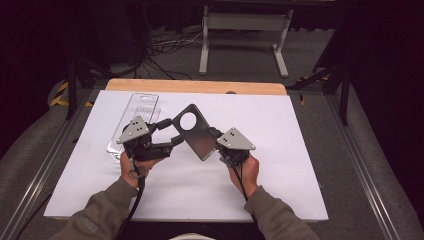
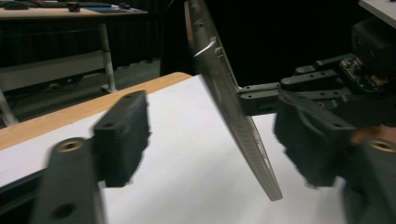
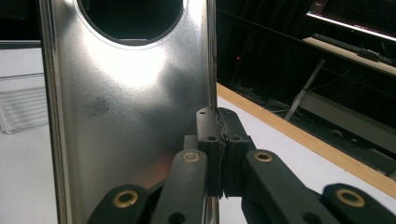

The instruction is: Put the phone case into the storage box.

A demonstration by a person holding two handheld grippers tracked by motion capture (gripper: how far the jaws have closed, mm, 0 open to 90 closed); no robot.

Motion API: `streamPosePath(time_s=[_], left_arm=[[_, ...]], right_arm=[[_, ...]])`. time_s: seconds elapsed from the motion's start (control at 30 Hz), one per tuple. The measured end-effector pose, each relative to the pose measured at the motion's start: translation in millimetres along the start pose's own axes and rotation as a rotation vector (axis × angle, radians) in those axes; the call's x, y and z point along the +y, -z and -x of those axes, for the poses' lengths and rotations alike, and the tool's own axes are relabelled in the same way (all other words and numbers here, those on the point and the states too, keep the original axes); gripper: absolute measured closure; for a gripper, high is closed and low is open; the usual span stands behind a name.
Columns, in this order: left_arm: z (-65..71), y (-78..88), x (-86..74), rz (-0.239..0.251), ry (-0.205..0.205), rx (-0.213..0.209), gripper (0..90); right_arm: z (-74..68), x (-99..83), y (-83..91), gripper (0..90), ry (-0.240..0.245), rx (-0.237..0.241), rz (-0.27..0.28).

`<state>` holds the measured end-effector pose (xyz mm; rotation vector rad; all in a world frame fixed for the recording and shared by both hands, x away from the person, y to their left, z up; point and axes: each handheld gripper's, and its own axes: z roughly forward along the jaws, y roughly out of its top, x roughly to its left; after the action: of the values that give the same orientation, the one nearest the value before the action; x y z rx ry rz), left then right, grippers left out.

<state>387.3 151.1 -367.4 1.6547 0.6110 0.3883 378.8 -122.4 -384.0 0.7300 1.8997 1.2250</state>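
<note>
A dark phone case [image 1: 192, 132] with a round hole near its far end is held tilted above the white table [image 1: 290, 170]. My right gripper [image 1: 217, 138] is shut on its near right edge; in the right gripper view the two pads [image 3: 219, 140] pinch the rim of the glossy case [image 3: 126, 107]. My left gripper [image 1: 171, 134] is at the case's left side. In the left gripper view the case [image 2: 233, 116] stands edge-on between the spread jaws of my left gripper [image 2: 215, 137], and neither pad touches it. My right gripper [image 2: 254, 95] shows there behind the case.
A clear plastic package [image 1: 136, 120] lies flat on the table left of my left gripper, also seen as the clear tray [image 3: 23, 107]. The table's wooden far edge [image 1: 200, 86] runs behind. A metal stand [image 1: 245, 30] is on the floor beyond.
</note>
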Motion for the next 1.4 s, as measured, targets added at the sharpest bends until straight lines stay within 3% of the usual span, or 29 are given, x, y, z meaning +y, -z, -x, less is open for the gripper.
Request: streamPosePath(time_s=[0.03, 0.07, 0.1, 0.23, 0.33, 0.37, 0.87, 1.1, 1.2, 1.4], left_arm=[[-1.4, 0.6, 0.6, 0.013, -0.002, 0.006, 34.4], [-2.1, 1.3, 1.2, 0.016, 0.01, -0.003, 43.7], [-3.1, 0.7, 2.0, 0.025, 0.011, 0.01, 43.7], [-7.8, 0.5, 3.7, 0.013, 0.036, 0.016, 57.0], [-10.3, -0.3, 2.6, 0.012, 0.057, 0.014, 60.7], [-11.5, -0.6, 2.2, 0.016, 0.055, 0.016, 69.4], [-14.5, -3.3, -1.4, 0.067, 0.102, 0.043, 72.0], [-13.4, -4.0, -2.4, 0.086, 0.085, 0.098, 77.5], [-13.9, -1.6, -2.5, 0.092, 0.089, 0.085, 79.7], [-12.6, 0.4, 0.0, 0.103, 0.057, 0.075, 81.2]], right_arm=[[0.0, 0.0, 0.0, 88.9, 0.0, 0.0, 0.0], [-1.0, -0.5, 0.0, 88.8, 0.004, -0.009, 0.0], [-1.0, -0.5, 0.0, 88.8, 0.004, -0.009, 0.0], [-3.2, -0.4, 0.7, 88.7, 0.013, -0.036, 0.004], [-4.4, -0.8, -0.3, 88.6, 0.008, -0.04, 0.006], [-6.8, -0.4, -1.0, 88.5, 0.024, -0.05, 0.002], [-13.5, -1.1, -2.6, 88.2, 0.052, -0.081, 0.023], [-19.0, -3.6, -4.2, 86.8, 0.061, -0.082, 0.027], [-21.5, -4.5, -5.0, 86.0, 0.066, -0.077, 0.026], [-23.0, -6.1, -7.9, 84.6, 0.065, -0.047, 0.013]])
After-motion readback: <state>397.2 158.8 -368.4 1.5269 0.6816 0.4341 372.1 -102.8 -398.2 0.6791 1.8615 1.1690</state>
